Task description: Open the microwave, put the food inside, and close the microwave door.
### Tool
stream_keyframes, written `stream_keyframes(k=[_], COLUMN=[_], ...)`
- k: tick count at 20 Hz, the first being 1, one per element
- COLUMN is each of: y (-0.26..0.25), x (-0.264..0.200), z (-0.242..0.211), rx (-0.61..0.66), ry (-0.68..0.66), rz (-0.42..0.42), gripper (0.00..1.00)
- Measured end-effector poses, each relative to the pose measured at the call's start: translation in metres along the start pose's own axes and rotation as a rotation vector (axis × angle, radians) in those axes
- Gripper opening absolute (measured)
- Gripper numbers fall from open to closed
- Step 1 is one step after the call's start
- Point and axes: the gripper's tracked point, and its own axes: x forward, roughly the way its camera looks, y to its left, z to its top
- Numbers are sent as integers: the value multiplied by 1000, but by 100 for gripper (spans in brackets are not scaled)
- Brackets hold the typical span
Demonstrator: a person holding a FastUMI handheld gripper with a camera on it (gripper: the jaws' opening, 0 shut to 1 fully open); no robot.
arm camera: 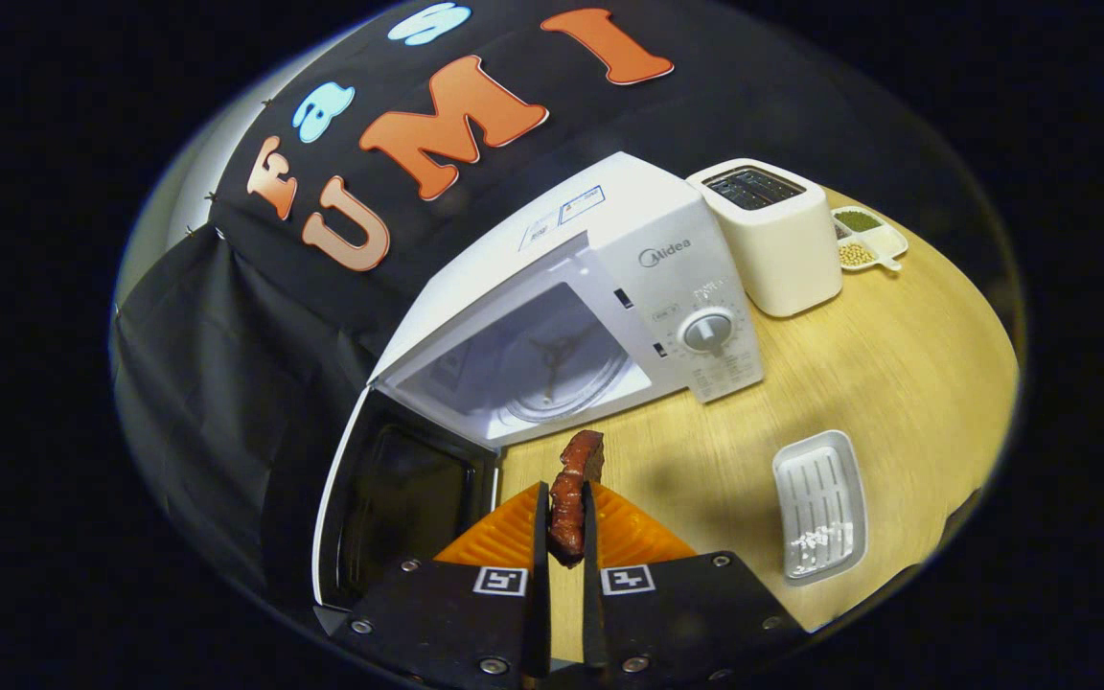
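Note:
A white microwave (638,278) stands on the wooden table with its door (399,498) swung wide open to the left. Its lit cavity holds a glass turntable (562,374). My gripper (563,498) is shut on a reddish-brown strip of meat (573,494), which stands up between the fingers and pokes out past their tips. The meat hangs above the table, just in front of the cavity opening and right of the open door.
A white toaster (777,240) stands right of the microwave. Behind it lies a small divided dish (866,238) with grains. A white ridged tray (820,503) with a few white crumbs lies on the table to the right of my fingers.

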Motion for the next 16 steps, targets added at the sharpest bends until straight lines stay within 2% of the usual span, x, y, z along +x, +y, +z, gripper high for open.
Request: stream_keyframes(k=[8, 13, 16], y=[57, 70, 73], x=[73, 111, 134], z=[3, 20, 28], rx=[131, 246, 273], ry=[-104, -169, -210], rz=[61, 79, 73], gripper=[13, 14, 14])
